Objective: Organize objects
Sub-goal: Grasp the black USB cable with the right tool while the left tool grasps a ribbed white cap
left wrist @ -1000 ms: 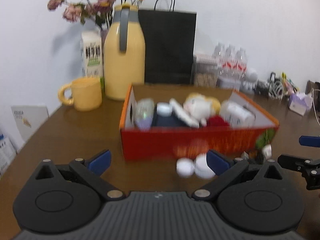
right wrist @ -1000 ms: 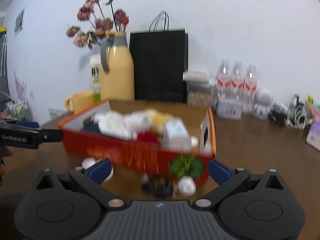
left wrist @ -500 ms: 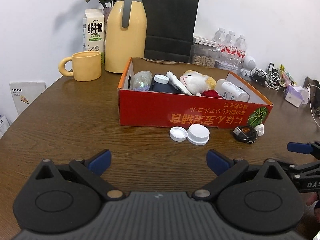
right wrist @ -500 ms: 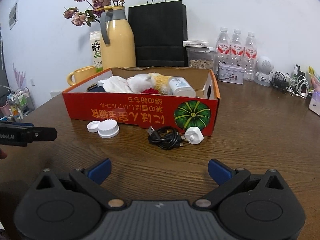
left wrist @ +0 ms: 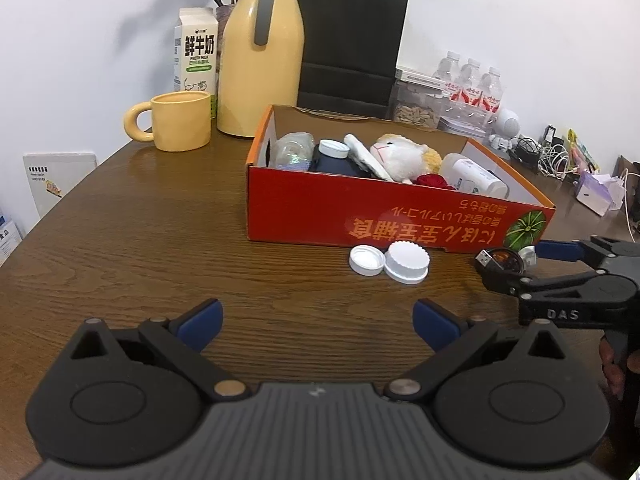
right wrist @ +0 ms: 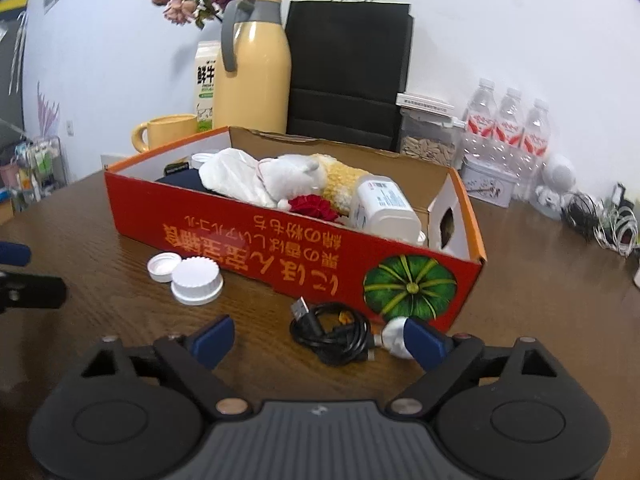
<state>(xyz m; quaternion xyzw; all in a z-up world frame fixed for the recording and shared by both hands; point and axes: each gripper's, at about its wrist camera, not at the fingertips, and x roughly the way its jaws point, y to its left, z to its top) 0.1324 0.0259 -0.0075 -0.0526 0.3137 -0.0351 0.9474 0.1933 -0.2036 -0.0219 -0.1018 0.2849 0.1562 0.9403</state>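
Right gripper [right wrist: 320,338] nearer; two caps [right wrist: 196,280], one cable [right wrist: 332,330].

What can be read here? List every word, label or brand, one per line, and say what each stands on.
"鲜牛奶": milk carton, large black characters; the small print below them is too small to read.
"DAS": right gripper, white letters on its black body; anything further is cut off.
Yellow upside-down script: red box front wall, not reliably readable.
Labels on the white bottle in the box and the water bottles: too small to read.
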